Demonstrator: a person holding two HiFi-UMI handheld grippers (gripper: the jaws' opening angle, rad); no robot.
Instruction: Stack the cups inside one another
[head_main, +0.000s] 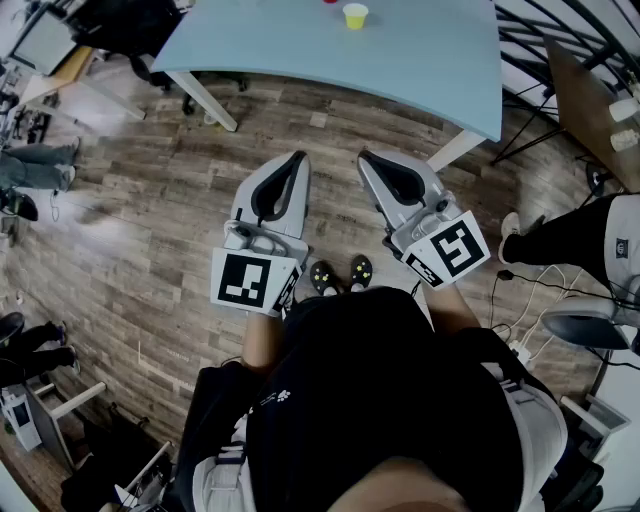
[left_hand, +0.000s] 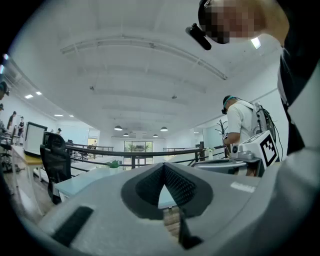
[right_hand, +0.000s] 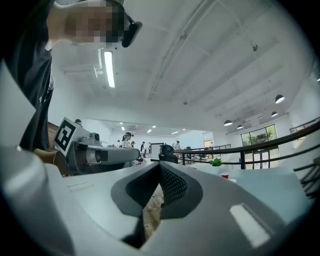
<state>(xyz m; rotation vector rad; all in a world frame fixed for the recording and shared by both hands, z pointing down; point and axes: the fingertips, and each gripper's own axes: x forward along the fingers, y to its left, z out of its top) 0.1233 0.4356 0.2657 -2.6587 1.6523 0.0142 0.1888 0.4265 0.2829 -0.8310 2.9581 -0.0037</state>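
1. Both jaws are clenched on nothing right now. Our left gripper (head_main: 298, 158) and right gripper (head_main: 365, 157) are held level over the wood floor (head_main: 150, 220), well short of the table (head_main: 400, 70).
2. The yellow cup (head_main: 355, 15) sits far back on the table, with a red cup (right_hand: 225, 175) near it.
3. What we'd worry about: reaching in with the jaws shut like this would probably just shove a cup over. They look light and tippy.
4. The red cup is cut off at the head view's top edge and is tiny in the right gripper view. We can't tell how many cups there are, or whether any are nested.
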